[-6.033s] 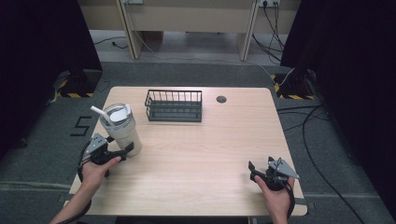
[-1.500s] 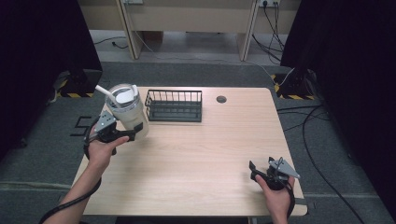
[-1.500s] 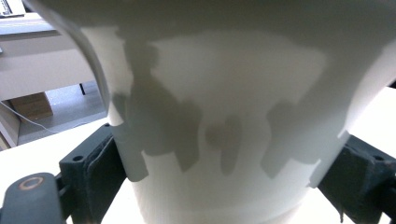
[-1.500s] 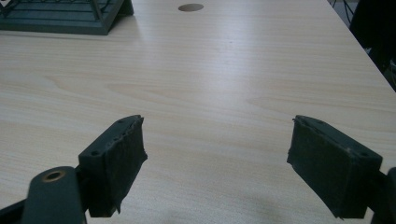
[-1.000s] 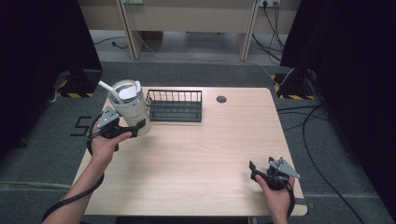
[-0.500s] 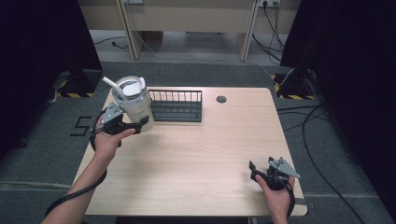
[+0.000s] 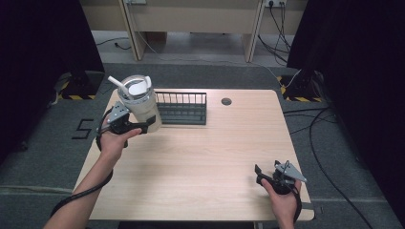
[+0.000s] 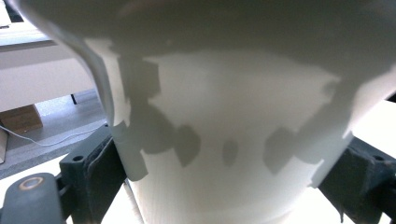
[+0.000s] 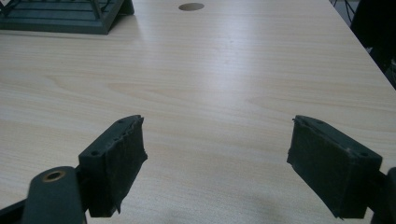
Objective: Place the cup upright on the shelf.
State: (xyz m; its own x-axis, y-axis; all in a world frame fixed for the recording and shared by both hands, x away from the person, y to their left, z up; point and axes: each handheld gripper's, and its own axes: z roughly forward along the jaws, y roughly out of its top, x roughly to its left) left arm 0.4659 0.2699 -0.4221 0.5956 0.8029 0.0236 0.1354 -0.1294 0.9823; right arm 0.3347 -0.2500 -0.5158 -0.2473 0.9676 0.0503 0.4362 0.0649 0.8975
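Note:
A cream tumbler (image 7: 141, 106) with a white lid and a straw is held up off the table, tilted a little, at the left end of a black wire basket (image 7: 182, 108). My left gripper (image 7: 143, 125) is shut on the tumbler's lower body. In the left gripper view the tumbler (image 8: 224, 116) sits pressed between the two black jaws of my left gripper (image 8: 224, 186). Near the front right corner of the table rests my right gripper (image 7: 267, 175). In the right gripper view it (image 9: 217, 163) stands open, with only bare wood between its jaws.
The light wooden table (image 7: 205, 157) has a round cable hole (image 7: 226, 101) at the back, right of the basket. The basket's corner (image 9: 60, 14) and the hole (image 9: 191, 6) lie far ahead of the right gripper. Cables run over the grey floor at the right (image 7: 329, 129).
My left gripper has lifted the tumbler from the front left of the table and carried it back and right, up to the basket's left end. The right gripper has stayed still.

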